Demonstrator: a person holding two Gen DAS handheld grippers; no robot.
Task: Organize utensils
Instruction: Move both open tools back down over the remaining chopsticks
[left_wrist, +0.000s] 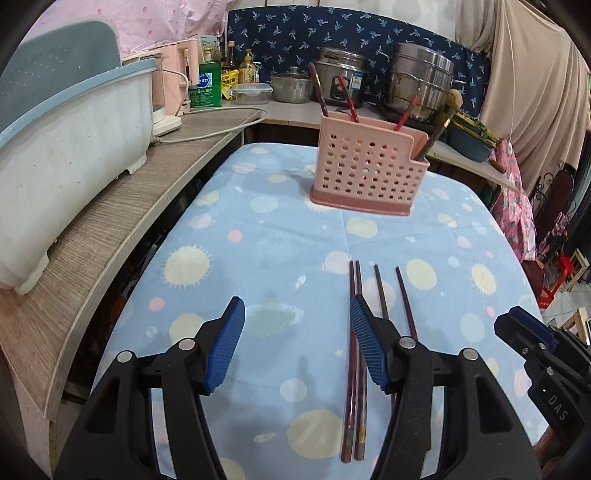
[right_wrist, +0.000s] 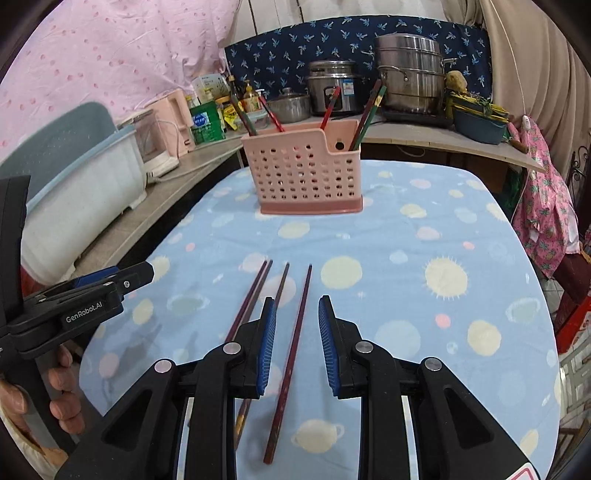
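Observation:
Several dark red chopsticks (left_wrist: 354, 369) lie side by side on the blue planet-print tablecloth (left_wrist: 258, 236); they also show in the right wrist view (right_wrist: 293, 354). A pink perforated utensil holder (left_wrist: 369, 173) stands farther back with several chopsticks upright in it; it also shows in the right wrist view (right_wrist: 306, 171). My left gripper (left_wrist: 295, 343) is open and empty, hovering left of the chopsticks. My right gripper (right_wrist: 297, 339) is open, its fingers straddling the rightmost chopstick, above the cloth.
A white and blue dish tub (left_wrist: 66, 147) sits on the wooden counter (left_wrist: 110, 229) to the left. Pots (right_wrist: 406, 74), a rice cooker (right_wrist: 332, 88), bottles and a kettle (left_wrist: 173, 88) stand on the counter behind. A hand (right_wrist: 62, 387) holds the left gripper.

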